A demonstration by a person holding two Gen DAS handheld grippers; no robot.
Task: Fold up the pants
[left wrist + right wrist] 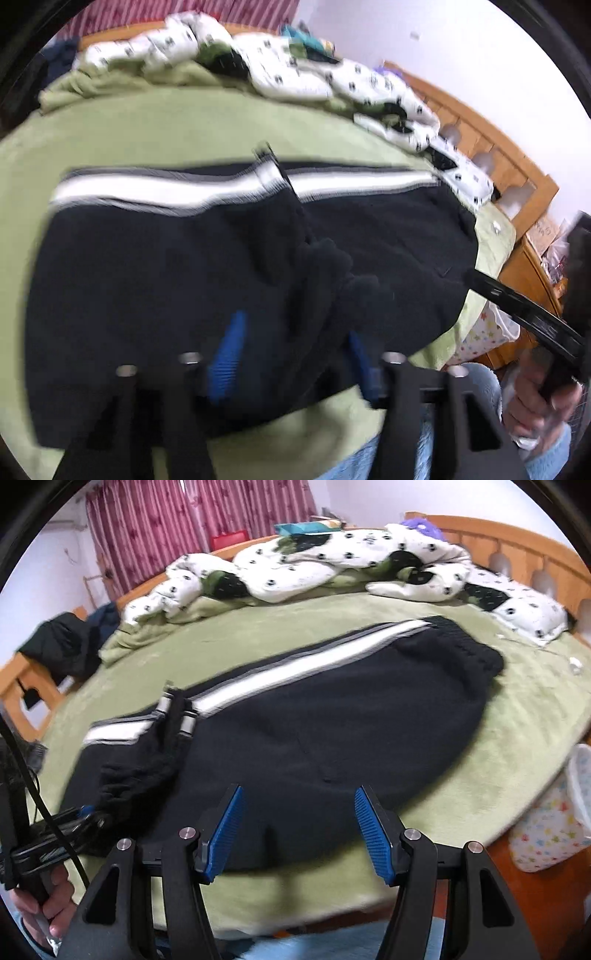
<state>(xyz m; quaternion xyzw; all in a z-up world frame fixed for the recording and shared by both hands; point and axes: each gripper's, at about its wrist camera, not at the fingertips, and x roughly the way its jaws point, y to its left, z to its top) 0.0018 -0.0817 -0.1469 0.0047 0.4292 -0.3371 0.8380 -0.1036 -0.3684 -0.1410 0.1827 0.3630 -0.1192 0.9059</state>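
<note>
Black pants [332,716] with a white and grey side stripe [280,675] lie flat across the green bed cover [517,716]. They also fill the left wrist view [184,258]. My left gripper [295,354] holds a bunched fold of the black pants between its blue pads [229,354]; in the right wrist view it shows at the left [85,816] with the cloth lifted from it. My right gripper [298,834] is open and empty, just above the pants' near edge; its black body shows at the right of the left wrist view [524,314].
A rumpled white patterned quilt [332,561] lies along the far side of the bed. A wooden headboard [517,542] stands at the right. Dark clothes [62,646] hang on the footboard at the left. A star-patterned bin [554,830] stands beside the bed.
</note>
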